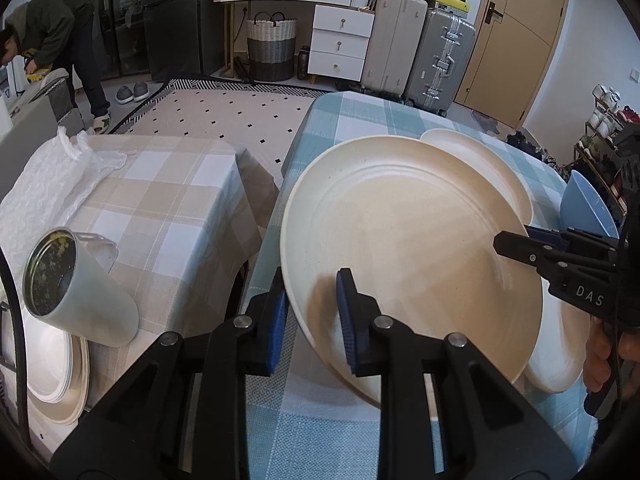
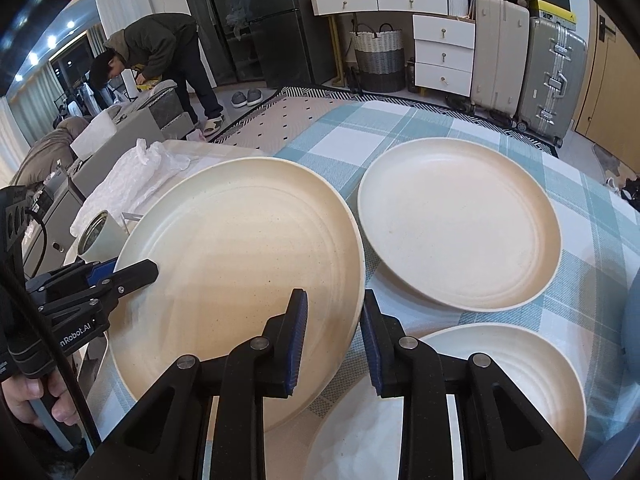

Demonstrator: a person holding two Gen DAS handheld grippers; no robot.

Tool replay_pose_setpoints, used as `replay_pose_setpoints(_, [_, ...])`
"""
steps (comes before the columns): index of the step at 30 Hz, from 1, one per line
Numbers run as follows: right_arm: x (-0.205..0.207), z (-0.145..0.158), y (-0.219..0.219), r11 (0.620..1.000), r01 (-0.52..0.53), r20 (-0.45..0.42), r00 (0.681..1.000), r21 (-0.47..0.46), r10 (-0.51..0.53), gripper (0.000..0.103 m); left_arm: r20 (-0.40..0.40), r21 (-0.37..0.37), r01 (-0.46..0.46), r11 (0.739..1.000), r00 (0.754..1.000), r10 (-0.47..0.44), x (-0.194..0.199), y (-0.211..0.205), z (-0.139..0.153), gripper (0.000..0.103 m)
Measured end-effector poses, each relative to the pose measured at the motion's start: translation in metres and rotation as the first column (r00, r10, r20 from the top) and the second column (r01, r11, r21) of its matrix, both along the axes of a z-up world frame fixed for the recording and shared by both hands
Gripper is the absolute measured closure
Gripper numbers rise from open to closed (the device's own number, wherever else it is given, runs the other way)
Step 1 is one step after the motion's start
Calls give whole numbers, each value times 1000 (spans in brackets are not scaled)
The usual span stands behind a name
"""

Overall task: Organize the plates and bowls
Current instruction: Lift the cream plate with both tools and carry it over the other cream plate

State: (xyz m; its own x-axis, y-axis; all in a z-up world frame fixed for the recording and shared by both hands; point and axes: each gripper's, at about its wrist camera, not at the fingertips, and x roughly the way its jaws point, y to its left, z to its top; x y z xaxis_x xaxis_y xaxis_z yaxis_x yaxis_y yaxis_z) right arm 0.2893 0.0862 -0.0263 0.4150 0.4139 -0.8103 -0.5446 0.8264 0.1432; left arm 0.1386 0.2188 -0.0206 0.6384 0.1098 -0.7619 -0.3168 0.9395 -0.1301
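Left gripper (image 1: 312, 320) straddles the near rim of the big cream plate (image 1: 412, 264): one blue pad under the rim, one on top, with a visible gap, so the grip looks loose rather than clamped. Right gripper (image 2: 334, 340) straddles the opposite rim the same way, one finger over the plate face, one outside the edge. The plate sits tilted above the blue-checked tablecloth (image 2: 460, 124).

Readable text: "DAS" on the right gripper body in the left view; "nRobot.AI", partly cut off, on the left gripper body in the right view.

Second cream plate (image 2: 460, 224) lies flat just beyond; a third plate (image 2: 520, 384) is near the right gripper. Blue bowl (image 1: 584, 204) is at the table's right edge.

White tumbler (image 1: 76, 288) stands on the beige-checked table (image 1: 168, 200) to the left. Suitcases (image 1: 436, 52) are far back.
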Motion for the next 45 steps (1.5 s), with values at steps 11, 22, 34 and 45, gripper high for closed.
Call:
replay_pose_setpoints(11, [9,28,-25,999,52,22,998,-7,-52,76,36,6,43,999,998,-43,24,-28,31,83])
replay_pose_setpoints(22, [27,49,-53,993,115,36,993,-20,-115,76,59,19,102,995,993,-103,56,-64,61,83])
replay_pose_setpoints(34, [56,53,-77,983,177,23,984,-52,-176,76,57,58,145,988,987,-148,103,-105,84,83])
replay_pose_setpoints(45, [84,46,-90,971,222,5,975,-89,-222,76,35,36,159,987,987,-160,149,-121,70,83])
